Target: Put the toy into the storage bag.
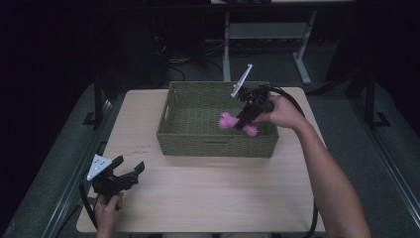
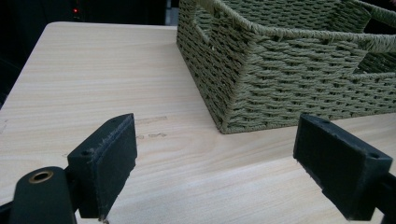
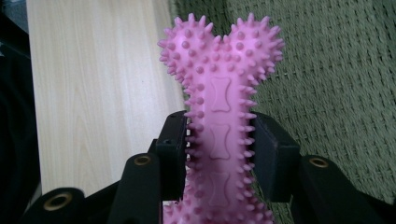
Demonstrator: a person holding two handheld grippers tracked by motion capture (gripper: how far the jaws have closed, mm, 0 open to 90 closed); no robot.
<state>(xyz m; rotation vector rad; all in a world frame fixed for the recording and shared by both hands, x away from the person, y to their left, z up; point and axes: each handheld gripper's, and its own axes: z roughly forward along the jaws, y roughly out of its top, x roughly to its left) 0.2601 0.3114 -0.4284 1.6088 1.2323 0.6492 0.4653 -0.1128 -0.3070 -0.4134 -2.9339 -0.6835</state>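
My right gripper [image 1: 243,120] is clamped on the pink bone [image 1: 227,120], a spiky rubber toy. In the right gripper view both jaws press the bone's [image 3: 219,116] shaft from either side, its knobbed end sticking out past them. From the high view I hold it over the right part of the green basket [image 1: 171,130], above the woven floor; one end points toward the basket's middle, the other lies near the right wall. I cannot tell whether the bone touches the floor. The basket stands at the far middle of the tabletop [image 1: 208,188].

My left gripper [image 1: 130,174] sits low at the near left corner, jaws spread wide with nothing between them. Its own view looks across bare tabletop [image 2: 93,79] toward the basket's [image 2: 280,79] near corner, well apart.
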